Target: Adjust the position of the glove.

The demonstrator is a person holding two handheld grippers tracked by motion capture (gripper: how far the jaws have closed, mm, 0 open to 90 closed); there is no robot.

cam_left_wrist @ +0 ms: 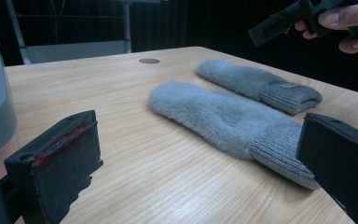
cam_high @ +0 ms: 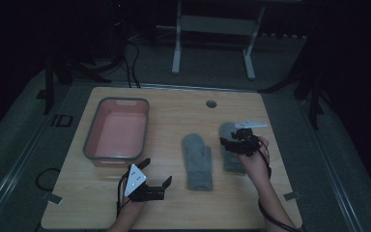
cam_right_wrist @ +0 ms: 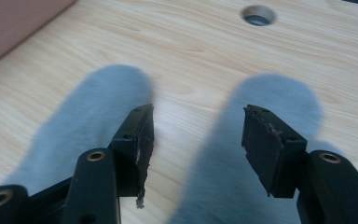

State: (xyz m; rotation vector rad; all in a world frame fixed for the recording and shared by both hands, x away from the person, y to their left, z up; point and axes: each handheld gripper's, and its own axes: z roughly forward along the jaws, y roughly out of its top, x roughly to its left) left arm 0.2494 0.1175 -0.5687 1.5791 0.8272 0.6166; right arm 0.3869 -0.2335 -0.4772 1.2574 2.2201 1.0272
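Grey fleece mittens, ribbed cuffs, lay flat & apart on surface. Right tool above far one, open, empty; left tool open, empty.

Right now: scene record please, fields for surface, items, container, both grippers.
surface: wooden table with a round hole near its far edge
items: two grey mittens lying flat side by side, left mitten, right mitten, cuffs toward the person
container: grey bin with pink inside, on the table's left, nothing seen in it
left gripper: low near the bin's near end, jaws open, nothing between them
right gripper: above the right mitten, jaws open, nothing held
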